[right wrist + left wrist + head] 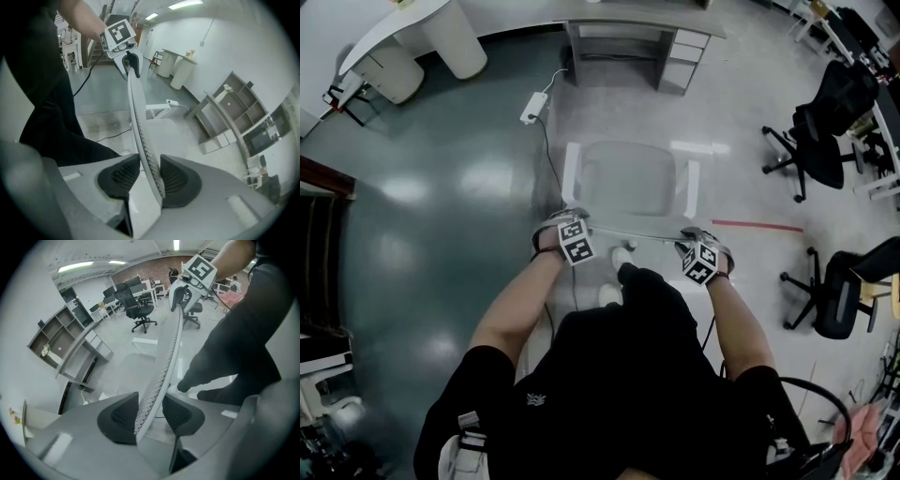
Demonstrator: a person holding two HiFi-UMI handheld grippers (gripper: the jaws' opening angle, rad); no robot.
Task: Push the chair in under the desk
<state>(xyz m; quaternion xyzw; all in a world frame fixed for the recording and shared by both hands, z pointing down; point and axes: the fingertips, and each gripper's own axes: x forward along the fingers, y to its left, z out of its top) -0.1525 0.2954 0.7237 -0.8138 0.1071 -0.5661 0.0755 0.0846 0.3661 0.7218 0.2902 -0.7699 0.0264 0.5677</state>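
Note:
A white chair with a mesh backrest (630,178) stands on the floor facing the grey desk (647,17) at the far end of the head view. My left gripper (573,237) is shut on the left end of the backrest's top rim (168,348), with the mesh edge pinched between its pads (119,416). My right gripper (701,259) is shut on the rim's right end (136,112). In each gripper view the other gripper shows at the far end of the rim: the right one (187,284) and the left one (130,58). The desk shows beyond (77,352) (220,112).
A drawer unit (684,58) fills the desk's right side. A white power strip (532,108) and its cable lie left of the chair. Two black office chairs (825,131) (836,292) stand at the right. A white pedestal table (455,37) is at the far left.

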